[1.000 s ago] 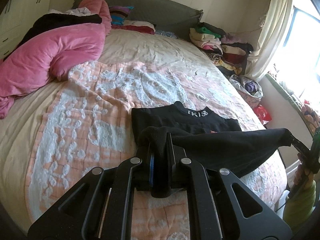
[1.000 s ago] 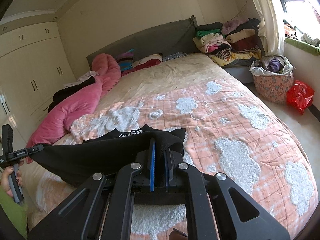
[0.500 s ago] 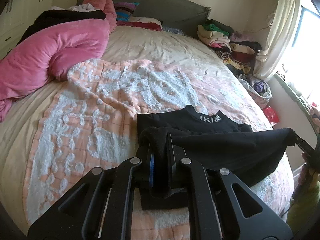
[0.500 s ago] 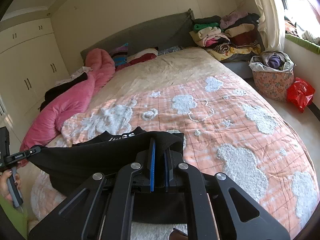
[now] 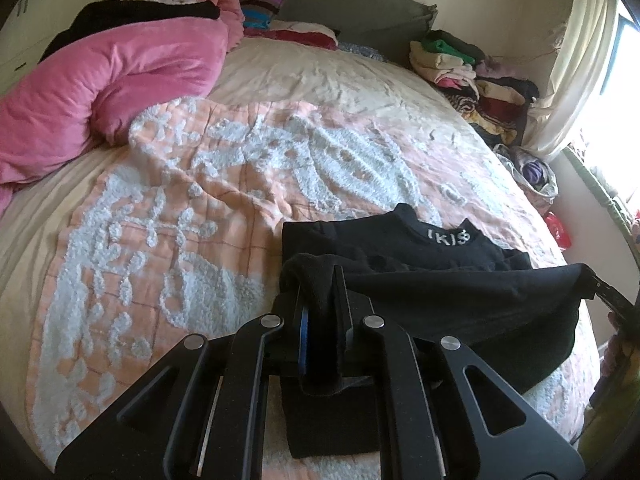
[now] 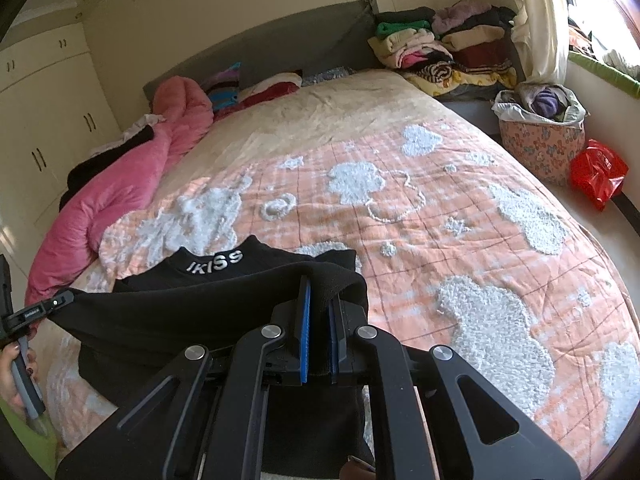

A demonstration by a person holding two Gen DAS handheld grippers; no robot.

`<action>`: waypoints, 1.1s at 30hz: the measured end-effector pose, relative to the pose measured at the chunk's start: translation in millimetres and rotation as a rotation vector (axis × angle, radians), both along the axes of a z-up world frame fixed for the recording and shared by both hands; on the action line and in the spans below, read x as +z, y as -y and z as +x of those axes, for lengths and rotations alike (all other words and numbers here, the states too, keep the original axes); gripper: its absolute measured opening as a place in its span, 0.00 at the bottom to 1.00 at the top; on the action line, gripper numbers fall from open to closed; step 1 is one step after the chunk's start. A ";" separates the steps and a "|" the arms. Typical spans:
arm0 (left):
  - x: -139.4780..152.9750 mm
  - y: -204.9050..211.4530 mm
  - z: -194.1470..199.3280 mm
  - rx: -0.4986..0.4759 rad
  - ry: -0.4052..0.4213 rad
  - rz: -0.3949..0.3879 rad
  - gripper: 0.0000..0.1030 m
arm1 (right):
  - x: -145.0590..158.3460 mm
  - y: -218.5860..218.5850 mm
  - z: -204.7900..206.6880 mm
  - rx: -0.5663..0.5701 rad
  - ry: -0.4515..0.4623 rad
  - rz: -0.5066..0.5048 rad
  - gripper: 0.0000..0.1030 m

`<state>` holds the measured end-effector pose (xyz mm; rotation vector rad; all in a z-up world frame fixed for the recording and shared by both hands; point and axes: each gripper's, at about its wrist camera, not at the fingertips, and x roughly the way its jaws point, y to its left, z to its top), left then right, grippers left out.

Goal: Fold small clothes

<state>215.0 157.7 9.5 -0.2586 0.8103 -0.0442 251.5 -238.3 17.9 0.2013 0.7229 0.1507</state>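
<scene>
The black top (image 5: 460,292) lies on the quilt (image 5: 200,208), at the near end of the bed, with its collar, lettered in white, pointing toward the headboard (image 6: 280,44). The far half rests flat on the quilt; the near edge is lifted and stretched in a taut band between the two tools. The left hand-held gripper (image 5: 320,292) is pinching one corner of that edge, and the right hand-held gripper (image 6: 318,304) is pinching the other, blue pads pressed onto the cloth. My reading is that one fold is under way: the hem is being carried over toward the collar but is not yet laid down. Setting it down, smoothing, and any further folds are still left.

The left view shows the underside of the fold and the lower layer hanging below the tool, plus the right tool's tip at the frame's right edge. The right view shows the lettering more clearly, the person's hand (image 6: 16,376) on the left tool's handle, a flowered basket (image 6: 540,136) and a red bag (image 6: 596,172) beside the bed, well away from the top.
</scene>
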 end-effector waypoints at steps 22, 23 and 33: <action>-11.5 29.4 -31.6 -0.031 0.049 0.063 0.11 | -15.8 -27.2 -31.0 0.078 0.016 -0.138 0.25; -17.5 36.9 -31.7 -0.057 0.028 0.071 0.08 | -18.3 -32.3 -34.4 0.096 0.011 -0.150 0.25; -47.7 47.4 -19.9 -0.070 -0.036 0.134 0.08 | -52.9 -62.1 -26.4 0.145 -0.079 -0.260 0.25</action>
